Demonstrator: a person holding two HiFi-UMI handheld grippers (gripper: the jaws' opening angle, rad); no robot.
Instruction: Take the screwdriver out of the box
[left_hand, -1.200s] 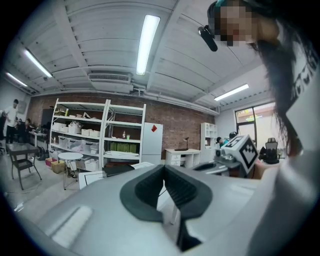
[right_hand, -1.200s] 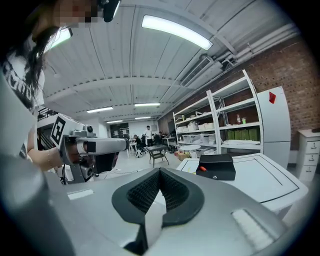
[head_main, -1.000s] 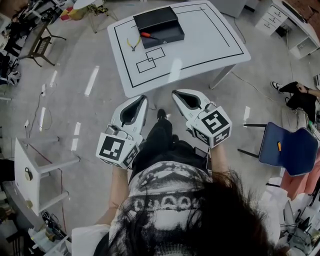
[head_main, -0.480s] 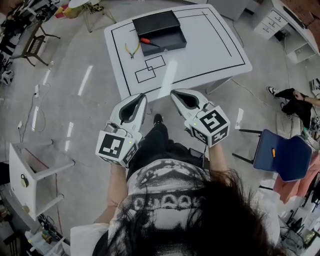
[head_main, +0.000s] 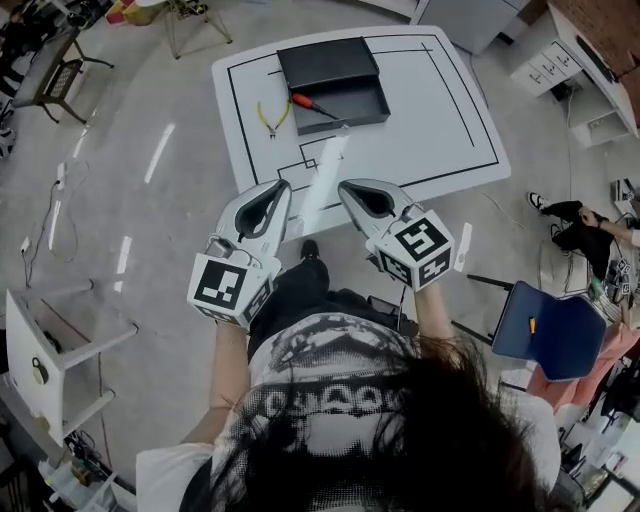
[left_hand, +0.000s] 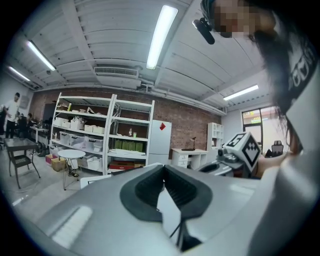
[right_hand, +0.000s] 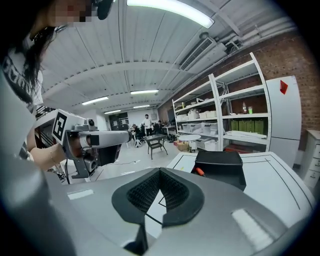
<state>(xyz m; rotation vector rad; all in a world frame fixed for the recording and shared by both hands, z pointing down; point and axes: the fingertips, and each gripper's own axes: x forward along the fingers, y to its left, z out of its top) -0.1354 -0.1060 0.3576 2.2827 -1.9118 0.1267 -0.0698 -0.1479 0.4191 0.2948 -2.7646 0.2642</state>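
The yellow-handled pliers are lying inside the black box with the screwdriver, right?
Not quite. The head view shows the pliers on the white table, left of the black box; only the screwdriver lies inside.

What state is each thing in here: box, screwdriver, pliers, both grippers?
Box: open, on the table.
Screwdriver: lying inside the box, untouched.
Pliers: lying on the table beside the box.
Left gripper: shut, empty.
Right gripper: shut, empty.
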